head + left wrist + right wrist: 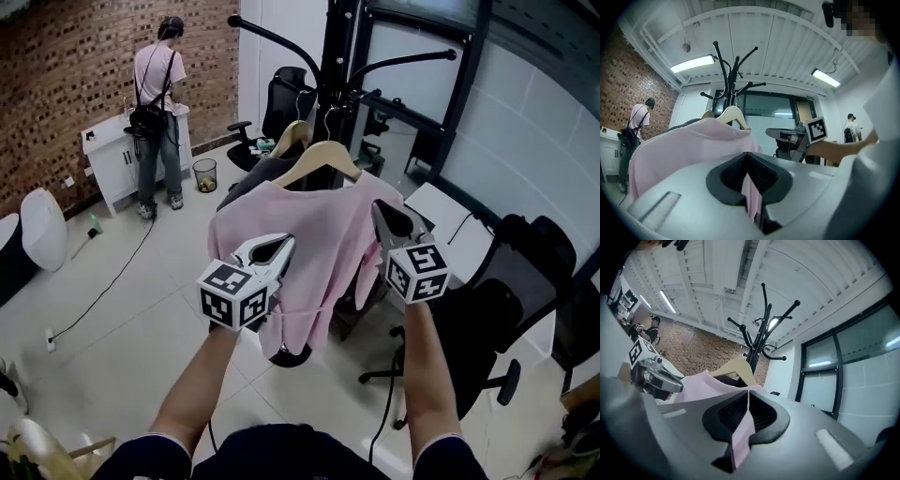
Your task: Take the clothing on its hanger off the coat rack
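pale tiled floor [112, 309] spreads below, with a brick wall [75, 75] far ahead, a person [157, 112] standing at a white cabinet [108, 159], and black office chairs [506, 309] beside a glass partition [525, 122].

the black coat rack [333, 56] stands straight ahead of both grippers. a pink top [309, 244] hangs in front of it on a wooden hanger [323, 155], and a dark garment [258, 173] on a second hanger [292, 136] sits just behind.

the left gripper [281, 246] is closed on the top's left edge, with a fold of pink cloth pinched between its pads. the right gripper [382, 214] is likewise clamped on the right side, a strip of the same fabric trailing out of its jaws. both point roughly level toward the rack.

the hanger's long axis runs crosswise, from one gripper to the other, and it lies above and beyond both sets of tips. the right gripper sits higher and nearer its end of the hanger, while the left holds lower on the cloth. the hook is up by the rack's arms, and i cannot tell whether it is caught on one.

by my reading, the coming move turns on lifting and drawing both sides evenly back from the rack, so the hanger stays level and the top does not slide off it.
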### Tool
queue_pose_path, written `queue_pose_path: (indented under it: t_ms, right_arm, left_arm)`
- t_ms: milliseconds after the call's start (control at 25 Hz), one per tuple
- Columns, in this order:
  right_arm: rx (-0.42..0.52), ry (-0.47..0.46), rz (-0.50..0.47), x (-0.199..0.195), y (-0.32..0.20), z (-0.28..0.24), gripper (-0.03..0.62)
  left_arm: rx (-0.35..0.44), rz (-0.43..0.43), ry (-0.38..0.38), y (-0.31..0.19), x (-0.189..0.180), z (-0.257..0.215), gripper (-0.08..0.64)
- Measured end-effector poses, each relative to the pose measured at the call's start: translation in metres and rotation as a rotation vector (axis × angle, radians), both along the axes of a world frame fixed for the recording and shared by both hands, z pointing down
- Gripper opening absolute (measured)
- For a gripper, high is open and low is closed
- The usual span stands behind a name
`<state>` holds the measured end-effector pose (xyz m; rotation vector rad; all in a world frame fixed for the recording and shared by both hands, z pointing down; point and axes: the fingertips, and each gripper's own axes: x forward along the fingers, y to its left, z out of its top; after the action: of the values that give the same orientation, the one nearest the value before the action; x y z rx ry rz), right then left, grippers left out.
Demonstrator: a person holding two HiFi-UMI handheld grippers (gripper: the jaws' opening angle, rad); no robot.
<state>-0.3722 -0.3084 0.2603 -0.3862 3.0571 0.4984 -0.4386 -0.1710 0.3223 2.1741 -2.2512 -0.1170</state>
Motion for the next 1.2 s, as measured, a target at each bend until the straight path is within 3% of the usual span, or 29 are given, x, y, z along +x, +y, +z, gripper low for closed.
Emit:
queue_pose_path:
  t_ms: [200, 440, 680, 800, 920, 1040, 1200]
  right_arm:
    - [0.155, 0.099, -0.049, -0.034, -0.02, -0.005, 0.187]
    - [0.269, 0.184, -0.106, -0.071, -0.029, -0.011, 0.27]
    - [0.285, 0.274, -0.153, -0.1, -0.035, -0.004, 0.267]
    - [0.326, 0.317, -0.159, -0.104, -0.035, 0.002, 0.203]
    - [0.429, 0.348, -0.14, -0.104, -0.031, 0.006, 0.125]
    - [0.497, 0.341, -0.122, -0.103, -0.029, 0.006, 0.107]
    - [0.517, 0.322, -0.113, -0.099, -0.027, 0.005, 0.103]
  left_arm:
    - [-0.014, -0.041, -0.018, -0.008, -0.004, 0.001, 0.012]
    - [-0.013, -0.104, -0.036, -0.005, -0.016, -0.003, 0.012]
    - [-0.022, -0.149, -0.051, 0.003, -0.022, -0.006, 0.012]
    - [-0.027, -0.164, -0.055, 0.006, -0.023, -0.006, 0.012]
    - [-0.03, -0.173, -0.06, 0.007, -0.022, -0.005, 0.012]
    - [-0.031, -0.173, -0.055, 0.008, -0.021, -0.003, 0.012]
    - [-0.035, -0.176, -0.047, 0.014, -0.02, -0.001, 0.012]
